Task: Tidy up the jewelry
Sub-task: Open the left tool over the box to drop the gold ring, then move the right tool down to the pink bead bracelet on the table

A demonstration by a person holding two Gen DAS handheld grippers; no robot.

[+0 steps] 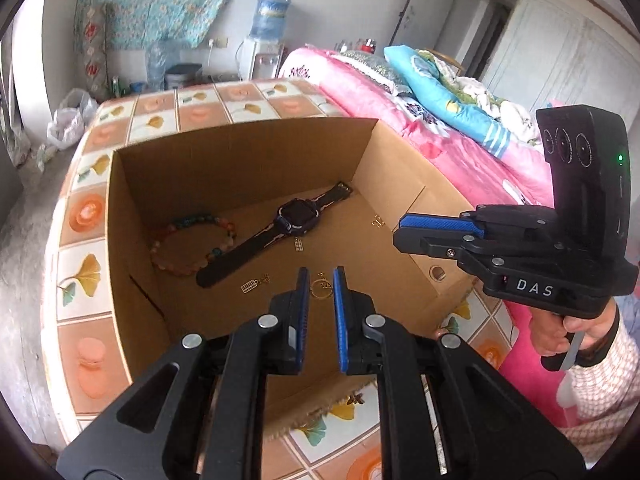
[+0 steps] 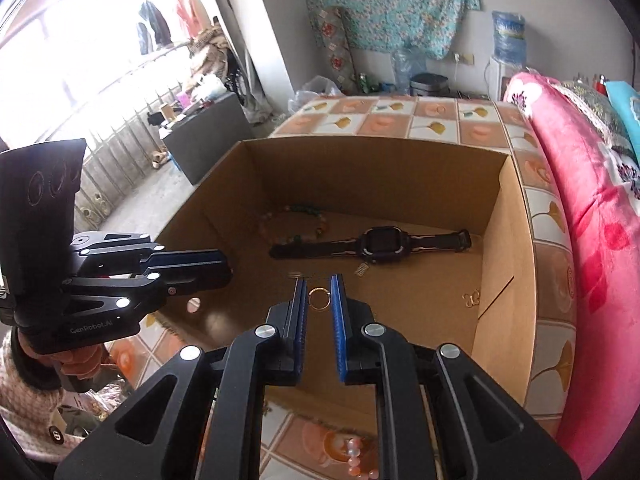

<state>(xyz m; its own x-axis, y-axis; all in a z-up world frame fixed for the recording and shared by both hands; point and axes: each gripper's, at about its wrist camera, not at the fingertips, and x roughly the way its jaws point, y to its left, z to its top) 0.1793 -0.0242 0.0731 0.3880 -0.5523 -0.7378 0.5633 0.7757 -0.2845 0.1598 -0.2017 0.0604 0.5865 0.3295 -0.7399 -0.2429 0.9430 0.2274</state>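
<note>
Both grippers' jaws look nearly clenched, empty; small gold charms (image 1: pixel 251 284) in the box (image 1: pixel 132 208) stay indistinct.

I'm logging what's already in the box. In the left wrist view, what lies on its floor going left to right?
Bead bracelet → watch → small gold clasp by the right wall of the box.

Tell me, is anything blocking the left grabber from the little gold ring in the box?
Nothing visible does. The left gripper hangs over the open cardboard box, and the gold ring lies uncovered on its floor, apart from the watch.
</note>
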